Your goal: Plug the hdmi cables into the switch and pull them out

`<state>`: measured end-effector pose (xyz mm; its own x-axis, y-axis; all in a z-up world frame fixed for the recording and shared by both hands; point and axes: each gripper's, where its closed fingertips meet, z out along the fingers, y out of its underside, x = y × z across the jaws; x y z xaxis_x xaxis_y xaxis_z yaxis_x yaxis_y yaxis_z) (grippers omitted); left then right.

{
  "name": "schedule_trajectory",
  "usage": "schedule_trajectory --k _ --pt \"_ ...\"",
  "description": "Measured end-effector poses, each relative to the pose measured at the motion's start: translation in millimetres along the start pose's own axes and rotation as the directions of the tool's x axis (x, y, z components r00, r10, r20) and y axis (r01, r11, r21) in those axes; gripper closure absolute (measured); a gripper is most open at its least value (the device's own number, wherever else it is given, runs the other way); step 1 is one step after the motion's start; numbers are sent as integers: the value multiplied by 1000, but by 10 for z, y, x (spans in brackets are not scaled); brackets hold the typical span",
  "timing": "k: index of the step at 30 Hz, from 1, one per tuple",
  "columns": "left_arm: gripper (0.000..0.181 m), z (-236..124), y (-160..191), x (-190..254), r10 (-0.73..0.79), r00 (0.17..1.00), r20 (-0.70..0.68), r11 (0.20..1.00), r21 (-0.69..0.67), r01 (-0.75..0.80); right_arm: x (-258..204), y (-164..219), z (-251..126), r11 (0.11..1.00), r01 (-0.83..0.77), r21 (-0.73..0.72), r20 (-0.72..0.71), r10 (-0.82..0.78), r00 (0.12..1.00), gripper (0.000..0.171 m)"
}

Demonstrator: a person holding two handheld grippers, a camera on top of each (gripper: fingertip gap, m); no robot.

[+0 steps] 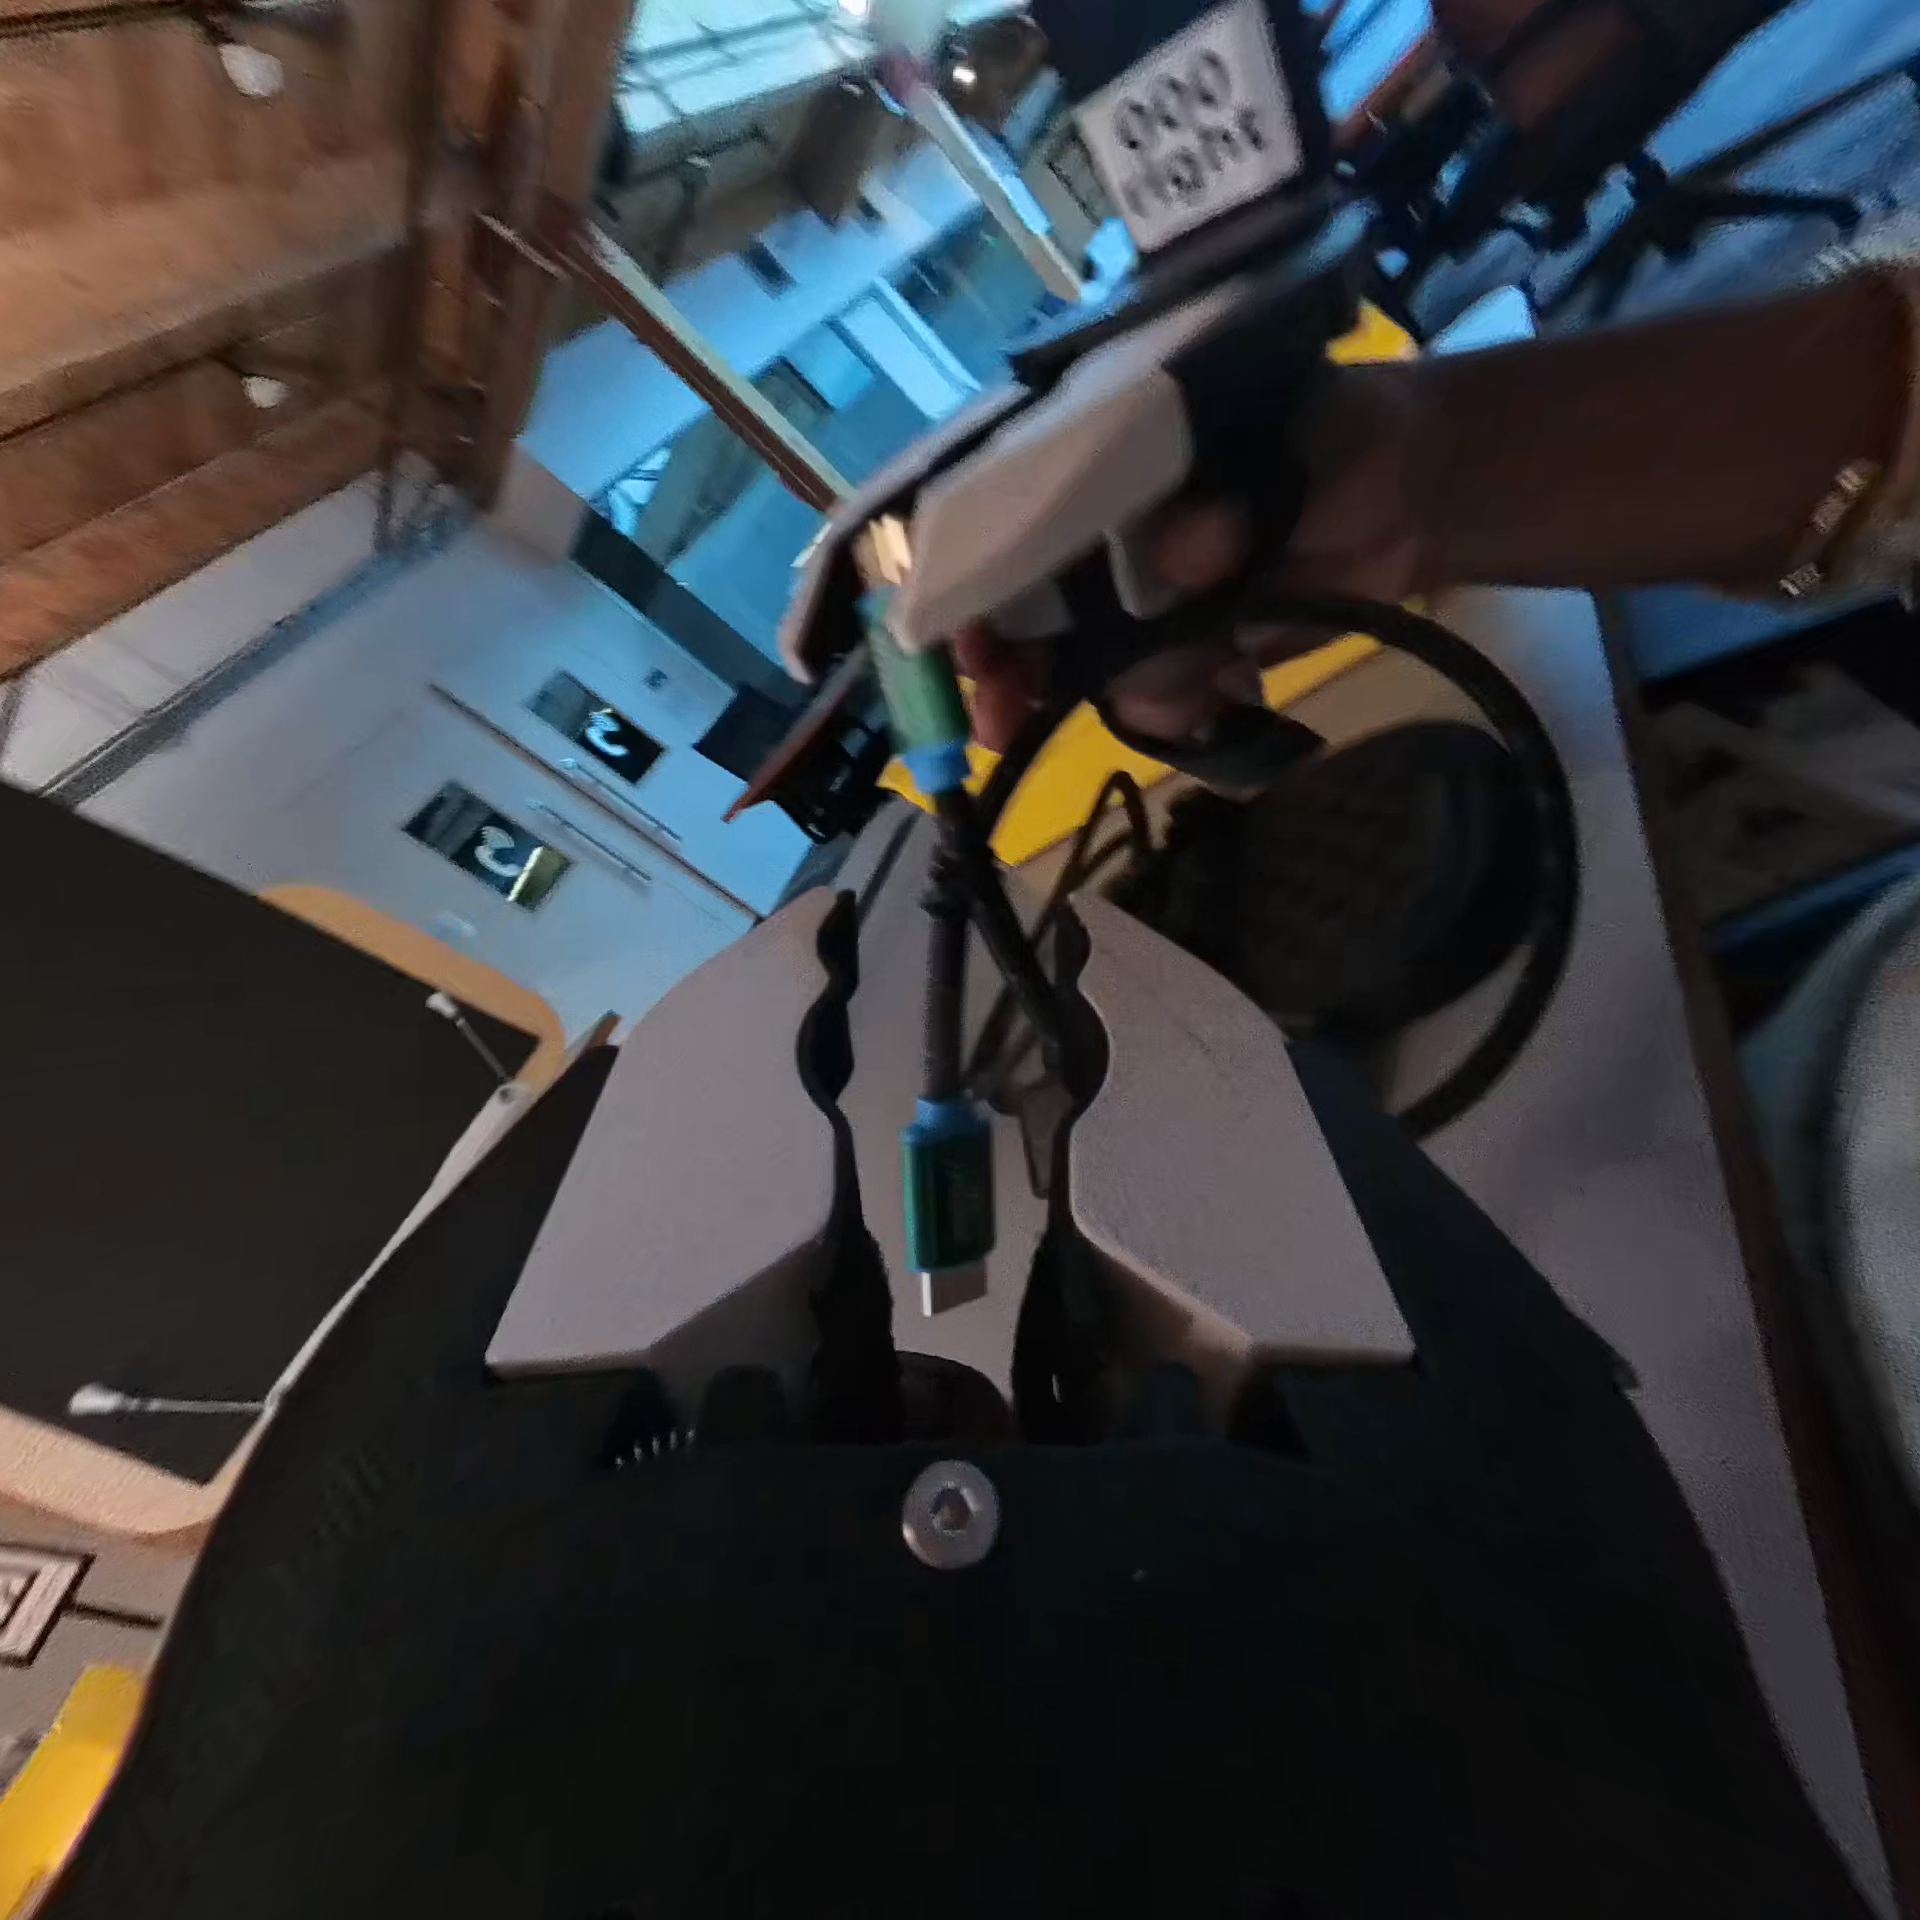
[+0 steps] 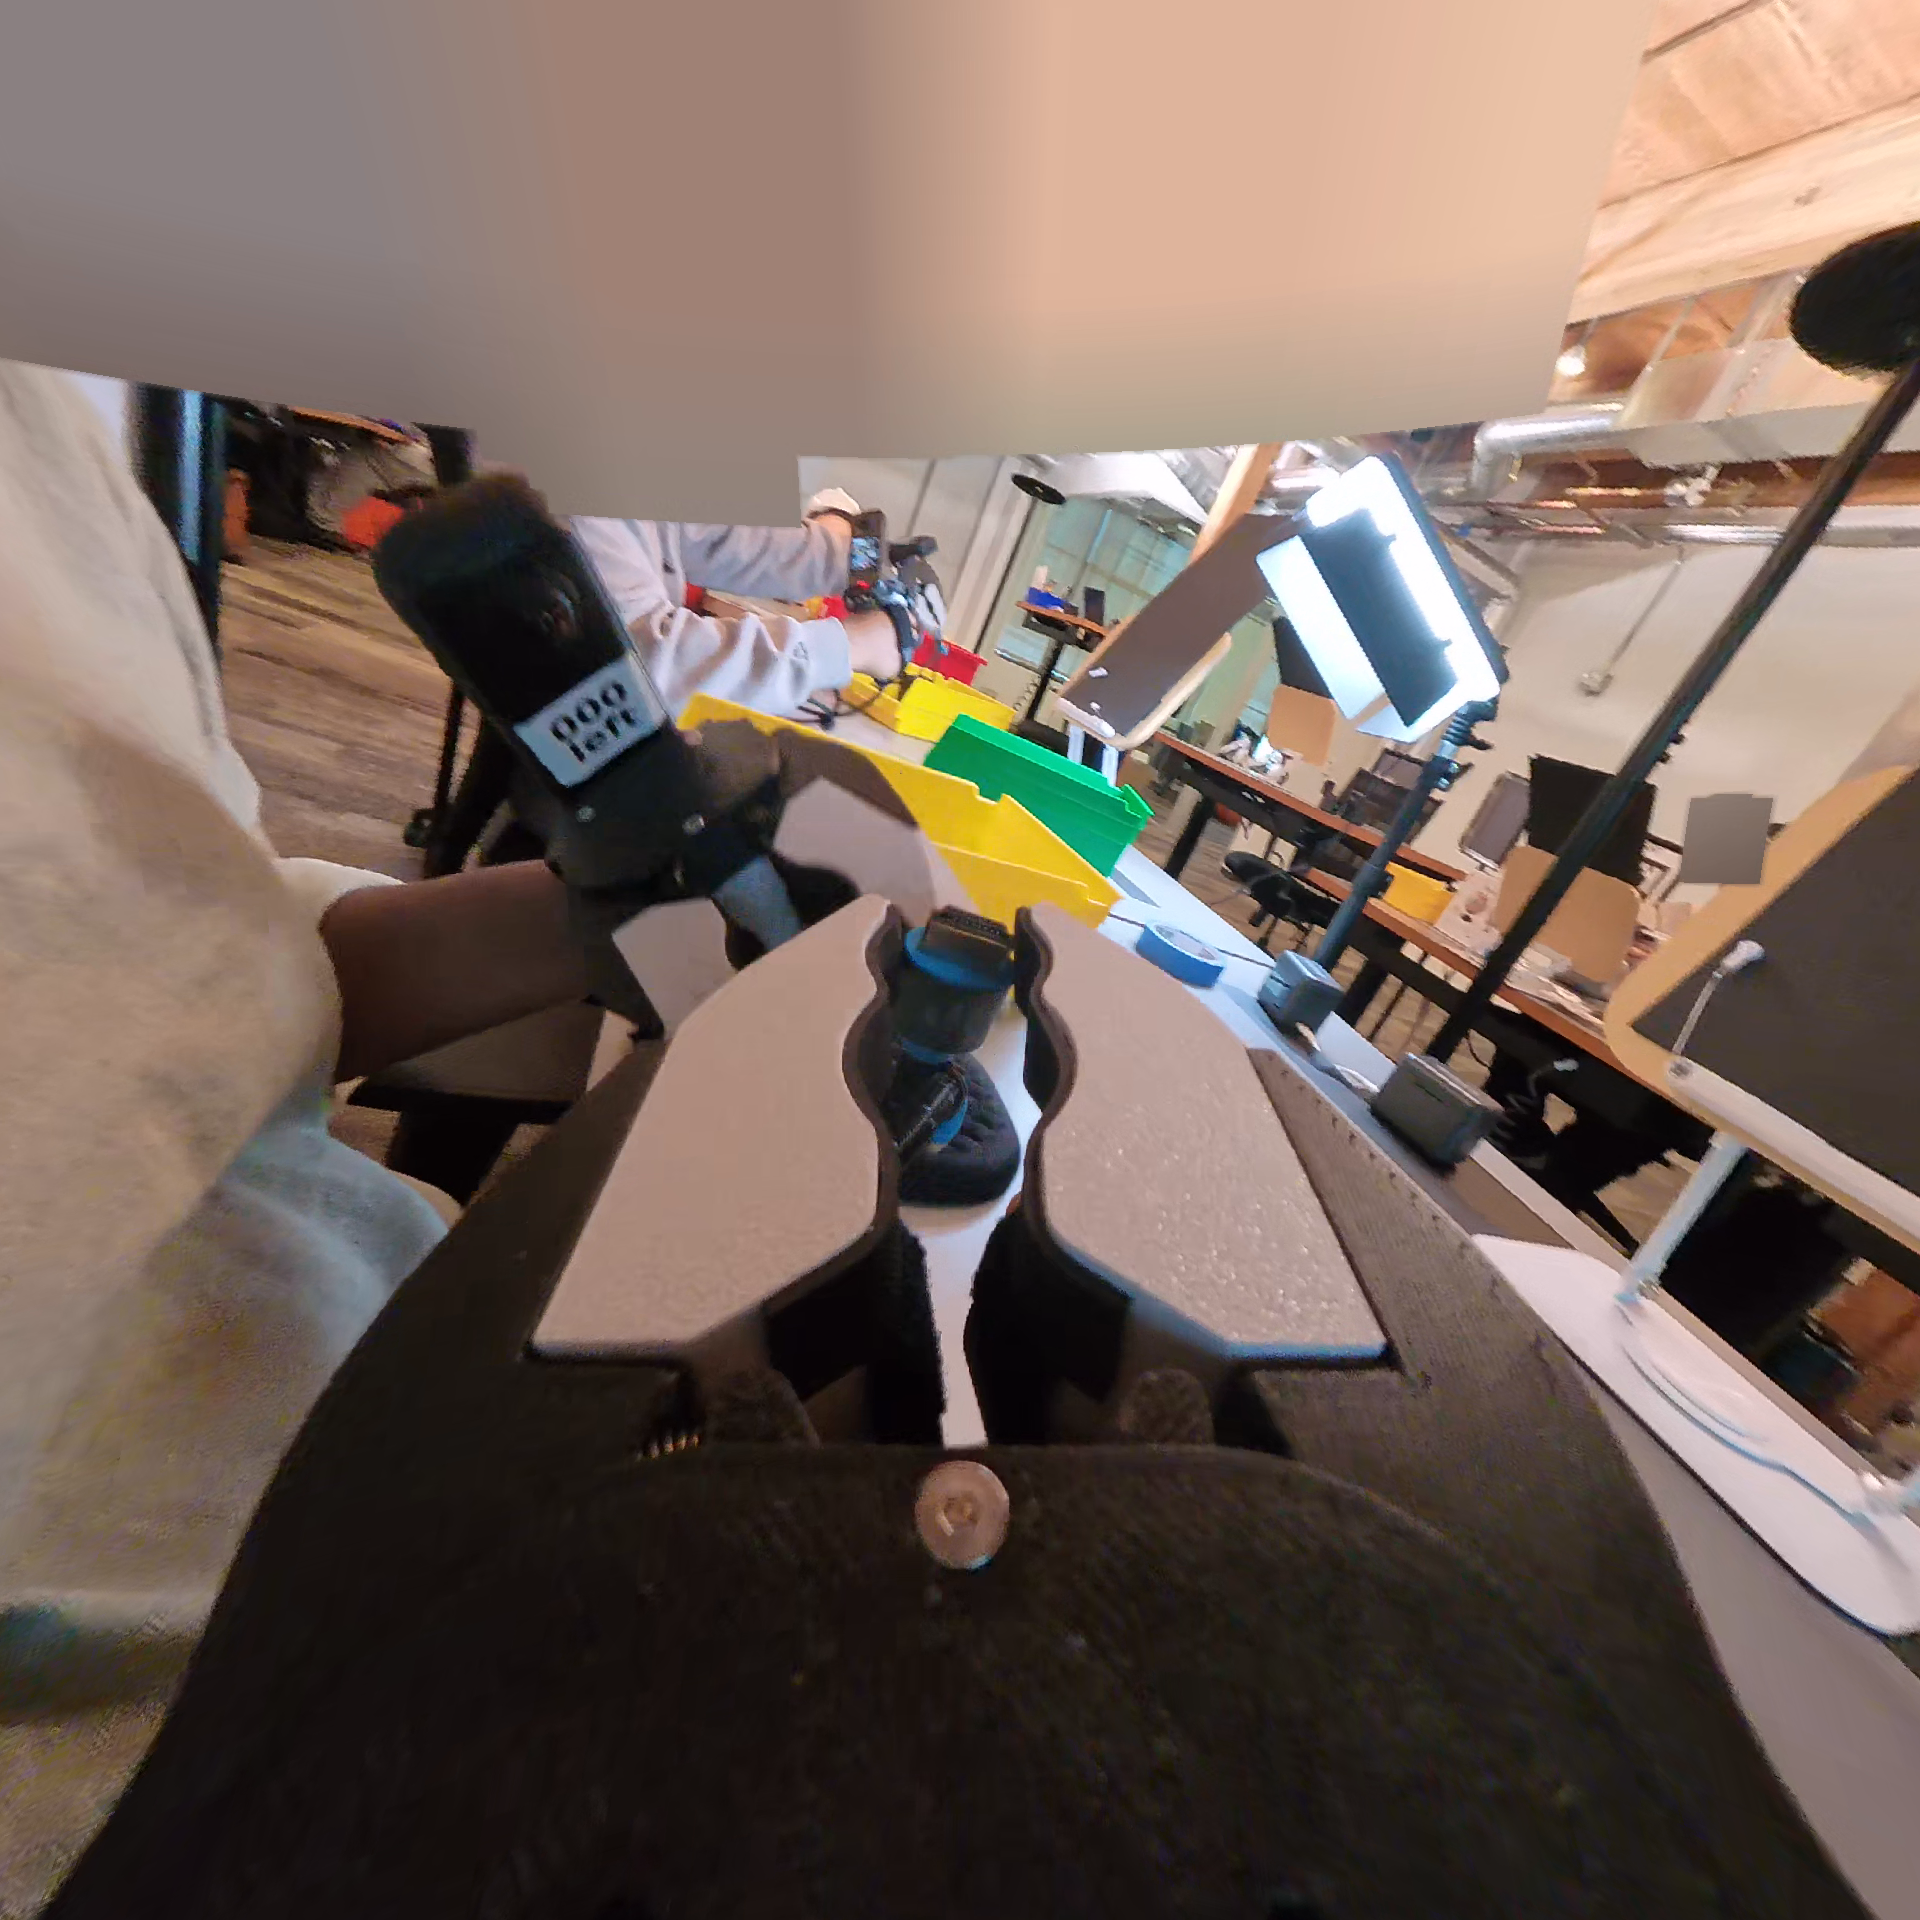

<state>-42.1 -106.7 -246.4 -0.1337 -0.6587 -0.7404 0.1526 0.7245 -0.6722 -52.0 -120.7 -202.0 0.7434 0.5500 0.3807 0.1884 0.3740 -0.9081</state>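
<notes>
The right gripper (image 1: pixel 883 582) is being held up in the air, tilted, its grey fingers clamped on one green HDMI plug (image 1: pixel 914 686). The cable's other plug (image 1: pixel 948 1195) is being left dangling between the left gripper (image 1: pixel 956 935) fingers, which are parted and gripping nothing. A pale grey table (image 2: pixel 1174 935) and yellow bins (image 2: pixel 997 821) are being shown below.

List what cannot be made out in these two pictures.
- Left wrist view: motion blur hides how the right tool grips its green blue-collared HDMI plug.
- Right wrist view: that tool's grey fingers hide most of the plug.
- Switch: not recognisable in either view.
</notes>
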Motion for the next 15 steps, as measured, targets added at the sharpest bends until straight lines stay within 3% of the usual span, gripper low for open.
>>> schedule_trajectory --k 8,15 --pt "157 -198 -80 -16 -75 995 -71 994 71 80 -100 -116 -67 997 -28 66 84 22 996 150" --pt "173 -58 241 98 75 993 -86 982 -164 -89 -140 -69 -24 1000 7 25 88 -9 996 151"
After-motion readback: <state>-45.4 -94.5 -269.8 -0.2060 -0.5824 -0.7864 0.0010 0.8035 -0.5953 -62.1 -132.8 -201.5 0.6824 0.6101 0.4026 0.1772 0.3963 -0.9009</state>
